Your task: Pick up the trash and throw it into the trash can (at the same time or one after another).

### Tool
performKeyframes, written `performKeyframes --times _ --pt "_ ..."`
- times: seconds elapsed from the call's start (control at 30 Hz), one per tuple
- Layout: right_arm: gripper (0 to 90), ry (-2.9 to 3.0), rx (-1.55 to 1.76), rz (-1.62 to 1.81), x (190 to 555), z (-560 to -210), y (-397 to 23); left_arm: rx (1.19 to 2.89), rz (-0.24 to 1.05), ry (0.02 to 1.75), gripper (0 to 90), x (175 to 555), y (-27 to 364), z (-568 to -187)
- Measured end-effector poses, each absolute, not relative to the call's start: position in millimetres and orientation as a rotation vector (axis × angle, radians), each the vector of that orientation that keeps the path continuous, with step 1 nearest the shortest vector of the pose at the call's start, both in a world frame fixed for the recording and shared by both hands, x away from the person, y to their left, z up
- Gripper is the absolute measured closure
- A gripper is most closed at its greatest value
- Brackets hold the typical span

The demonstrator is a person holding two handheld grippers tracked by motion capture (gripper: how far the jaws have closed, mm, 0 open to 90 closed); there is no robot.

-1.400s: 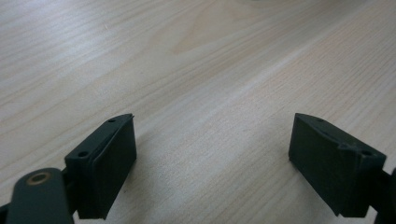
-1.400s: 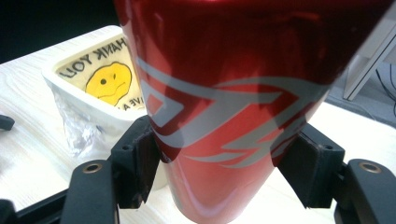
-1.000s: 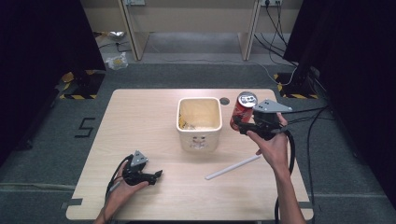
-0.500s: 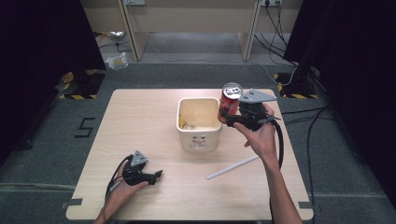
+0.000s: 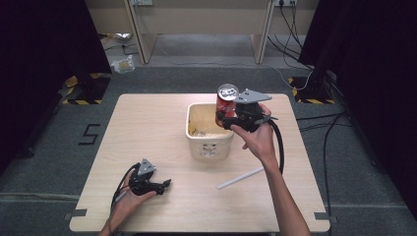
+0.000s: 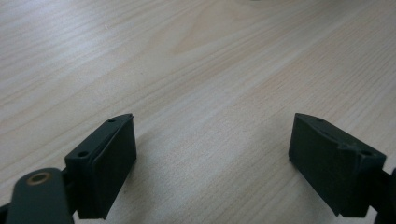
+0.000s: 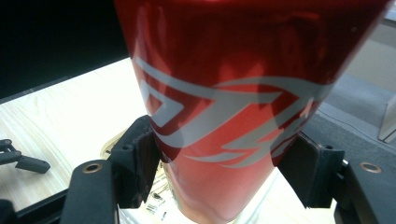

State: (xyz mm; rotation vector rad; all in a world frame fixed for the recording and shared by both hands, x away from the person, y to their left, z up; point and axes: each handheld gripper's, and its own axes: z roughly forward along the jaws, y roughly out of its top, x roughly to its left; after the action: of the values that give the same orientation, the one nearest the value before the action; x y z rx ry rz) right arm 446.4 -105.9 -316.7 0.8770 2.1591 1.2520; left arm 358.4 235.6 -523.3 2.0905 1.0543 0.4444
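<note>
1 red can (image 5: 225, 105) is up off the table, upright, clamped between the 2 black jaws of the right gripper (image 5: 227, 118), whose pads press on its 2 sides low on the body. In the right gripper view the can (image 7: 243, 93) shows a red wall with silver lettering, and its base hangs over the open mouth of the tub (image 7: 140, 196). From above, the can sits over the right rim of 1 cream tub (image 5: 209, 142), which stands near the middle of the table (image 5: 147, 128). 1 white stick (image 5: 240, 178) lies flat on the wood, in front of the tub and a little to its right, apart from it.

The right hand (image 5: 256, 137) is raised above the table, the forearm reaching up from the near edge, the gripper pointing toward the tub with its grey plate on top.

The left gripper (image 5: 160, 186) rests low at the near left of the table in the left hand (image 5: 125, 199), lying roughly level. Its 2 jaws stand wide apart with bare wood (image 6: 210, 93) between them.
</note>
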Motion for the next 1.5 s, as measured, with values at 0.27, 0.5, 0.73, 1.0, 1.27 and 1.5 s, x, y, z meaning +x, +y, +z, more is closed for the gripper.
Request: performKeyframes --times 0.27,0.5,0.73,1.0,1.27,1.5 --pt "33.8 2.191 0.878 1.241 456.7 -329.6 -91.7 2.089 0.446 1.054 14.1 358.3 235.6 -523.4" --pt "33.8 2.24 0.876 1.211 463.4 -342.5 -80.7 2.092 0.447 1.052 14.1 358.4 235.8 -523.3" --pt "33.7 2.29 0.9 1.192 467.3 -355.5 -74.1 2.093 0.446 1.052 14.1 358.4 235.8 -523.3" --pt "33.7 2.326 0.907 1.191 469.2 -365.7 -70.5 2.093 0.446 1.052 14.1 358.4 235.8 -523.3" --pt "33.4 2.354 0.92 1.18 470.7 -372.8 -66.6 2.093 0.446 1.052 14.1 358.4 235.8 -523.3" --pt "30.9 2.359 0.927 1.185 471.7 -374.7 -66.7 2.091 0.444 1.054 14.1 358.4 235.7 -523.2"
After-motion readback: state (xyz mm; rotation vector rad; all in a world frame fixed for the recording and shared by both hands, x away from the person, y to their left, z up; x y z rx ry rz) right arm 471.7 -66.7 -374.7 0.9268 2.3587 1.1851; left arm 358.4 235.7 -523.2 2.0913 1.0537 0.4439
